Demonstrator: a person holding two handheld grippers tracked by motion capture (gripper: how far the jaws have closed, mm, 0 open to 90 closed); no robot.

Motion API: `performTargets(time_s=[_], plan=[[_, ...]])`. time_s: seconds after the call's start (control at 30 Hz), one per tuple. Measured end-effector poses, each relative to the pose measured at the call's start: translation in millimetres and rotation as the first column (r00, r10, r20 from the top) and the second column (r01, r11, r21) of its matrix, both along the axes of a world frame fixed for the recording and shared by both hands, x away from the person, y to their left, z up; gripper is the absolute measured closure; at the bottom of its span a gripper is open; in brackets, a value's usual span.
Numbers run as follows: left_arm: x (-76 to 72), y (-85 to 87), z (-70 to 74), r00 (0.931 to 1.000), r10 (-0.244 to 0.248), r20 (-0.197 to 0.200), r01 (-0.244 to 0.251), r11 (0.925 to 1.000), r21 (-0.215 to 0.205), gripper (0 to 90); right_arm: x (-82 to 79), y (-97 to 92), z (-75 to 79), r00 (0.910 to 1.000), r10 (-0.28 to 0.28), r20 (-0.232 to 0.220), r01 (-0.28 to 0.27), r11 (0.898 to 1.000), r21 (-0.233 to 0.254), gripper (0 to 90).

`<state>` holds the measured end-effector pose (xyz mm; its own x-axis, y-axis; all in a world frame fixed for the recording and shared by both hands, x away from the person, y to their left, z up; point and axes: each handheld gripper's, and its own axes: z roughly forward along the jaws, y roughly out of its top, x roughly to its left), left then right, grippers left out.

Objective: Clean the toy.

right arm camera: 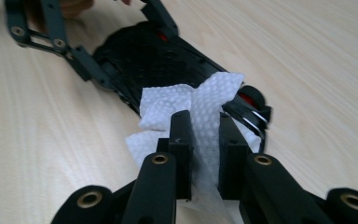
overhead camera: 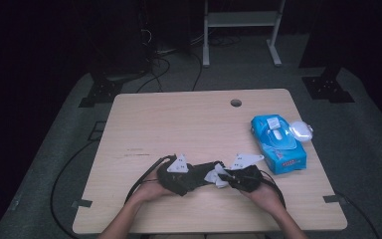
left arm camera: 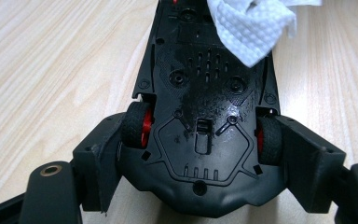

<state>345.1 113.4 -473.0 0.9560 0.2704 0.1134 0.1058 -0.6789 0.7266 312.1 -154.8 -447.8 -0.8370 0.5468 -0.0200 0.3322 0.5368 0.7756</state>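
Note:
A black toy car [left arm camera: 200, 93] with red wheel hubs lies upside down on the wooden table [overhead camera: 179, 124], near its front edge. My left gripper [left arm camera: 200, 140] clasps it across one axle, a pad pressed on each tyre. In the high view this gripper [overhead camera: 179, 172] sits left of the car [overhead camera: 196, 175]. My right gripper [right arm camera: 204, 126] is shut on a folded white tissue [right arm camera: 205, 93], which rests on the car's underside [right arm camera: 158, 60] toward its other end. The tissue [left arm camera: 251, 28] covers part of the chassis. In the high view the right gripper [overhead camera: 239, 177] is at the car's right.
A blue pack of wipes [overhead camera: 278, 144] lies at the table's right side, with a small white case [overhead camera: 301, 131] next to it. A round cable hole [overhead camera: 236, 103] is near the far edge. Cables trail off the front left.

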Motion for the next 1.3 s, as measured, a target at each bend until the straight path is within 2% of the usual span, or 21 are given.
performTargets(time_s=[0.07,0.17,0.23,0.4,0.47,0.53,0.6,0.67,0.8,0.93,1.03,1.13,1.2,1.3], plan=[[-0.2,0.1,-0.2,1.0000,-0.002,0.002,0.002,1.0000,-0.001,23.7,-0.1,1.2,0.5,0.9999,0.009,-0.009,-0.009,1.000,0.001,79.1],[1.2,1.1,-0.6,0.9997,0.003,-0.023,-0.003,0.9998,-0.018,23.8,4.5,1.0,2.4,0.9998,0.006,-0.018,-0.006,1.000,0.003,79.1],[0.9,1.3,-0.8,0.9999,-0.001,-0.015,0.001,0.9999,-0.012,23.9,8.6,6.1,3.9,1.0000,-0.001,-0.004,0.001,1.000,0.001,79.1],[0.2,1.9,-1.1,0.9996,-0.009,-0.025,0.009,0.9997,-0.023,23.9,18.0,20.2,5.6,0.9996,-0.023,0.019,0.023,1.000,-0.011,79.1],[0.8,3.0,-0.8,0.9996,-0.010,-0.027,0.010,0.9996,-0.026,23.9,20.1,16.3,5.8,0.9990,-0.037,0.025,0.038,0.999,-0.020,79.1],[0.9,3.6,-0.6,0.9996,-0.013,-0.026,0.012,0.9996,-0.025,23.9,21.2,6.3,5.2,0.9965,-0.077,0.032,0.078,0.997,-0.026,79.1],[0.9,3.2,-0.6,0.9996,-0.013,-0.024,0.013,0.9996,-0.026,23.9,21.8,-3.7,3.9,0.9930,-0.117,0.017,0.117,0.993,-0.008,79.2],[0.7,2.1,-0.6,0.9996,-0.013,-0.026,0.012,0.9996,-0.027,23.9,21.2,-4.0,3.1,0.9918,-0.127,0.014,0.127,0.992,0.003,79.1],[1.0,1.8,-0.1,0.9995,-0.012,-0.030,0.011,0.9995,-0.031,23.9,24.7,18.1,3.4,0.9961,-0.086,0.021,0.086,0.996,0.015,79.1],[2.4,4.8,-0.1,0.9996,-0.007,-0.029,0.006,0.9995,-0.031,24.0,32.6,31.5,4.5,0.9968,-0.076,0.022,0.076,0.997,0.012,79.1],[2.5,7.7,-0.2,0.9995,-0.008,-0.030,0.007,0.9995,-0.032,24.0,34.3,20.9,5.3,0.9942,-0.104,0.026,0.104,0.995,-0.006,79.2],[2.7,7.6,-0.6,0.9996,-0.011,-0.024,0.011,0.9997,-0.021,24.0,29.6,2.2,4.7,0.9908,-0.135,-0.005,0.135,0.991,0.017,79.2],[2.3,6.1,-0.7,0.9997,-0.006,-0.026,0.005,0.9997,-0.026,23.9,24.0,1.7,4.2,0.9932,-0.116,-0.005,0.116,0.993,0.019,79.3],[1.3,5.2,0.4,0.9998,-0.007,-0.016,0.007,0.9999,-0.013,24.0,10.6,6.3,3.5,0.9974,-0.070,0.013,0.071,0.997,-0.011,79.3]])
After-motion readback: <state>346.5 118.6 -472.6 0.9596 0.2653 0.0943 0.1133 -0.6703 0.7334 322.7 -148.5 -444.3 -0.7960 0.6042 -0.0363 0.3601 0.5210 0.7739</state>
